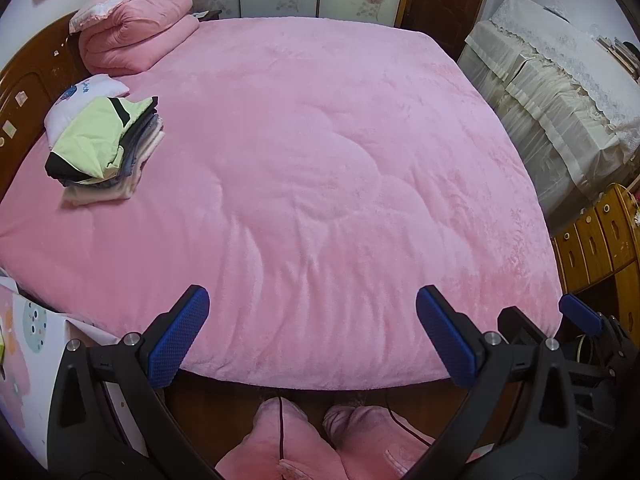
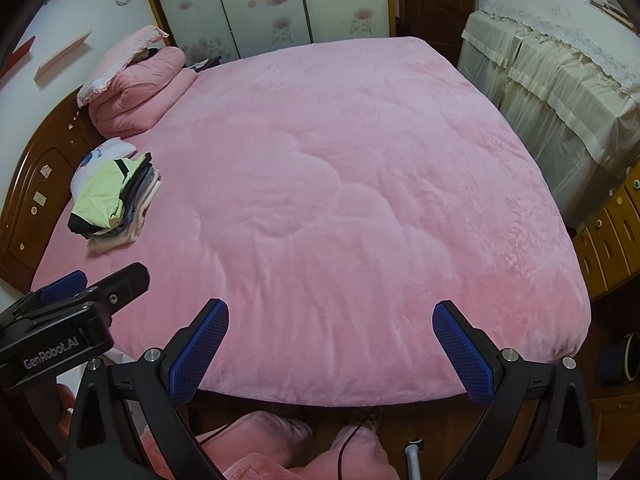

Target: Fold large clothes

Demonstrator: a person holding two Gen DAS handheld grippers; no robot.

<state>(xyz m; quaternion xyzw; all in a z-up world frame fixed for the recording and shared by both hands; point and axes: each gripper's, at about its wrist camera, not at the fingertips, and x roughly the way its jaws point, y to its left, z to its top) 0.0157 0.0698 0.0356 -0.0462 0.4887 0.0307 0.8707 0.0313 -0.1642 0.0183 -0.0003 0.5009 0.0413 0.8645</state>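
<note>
Folded clothes stacked, nothing in hand

Both hand-held grippers, left (image 1: 312, 332) and right (image 2: 330, 344), hang spread and empty over the bed (image 1: 320, 168); the folded stack (image 1: 106, 146) sits by the headboard, no unfolded garment visible.

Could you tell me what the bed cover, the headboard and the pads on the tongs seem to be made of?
Bed cover: probably plush fleece, matte, with brushed nap and stitched quilting lines. Headboard: apparently varnished dark wood, glossy with carved panels. Pads on the left tongs: likely blue rubber or plastic, with a dimpled grid texture.
</note>
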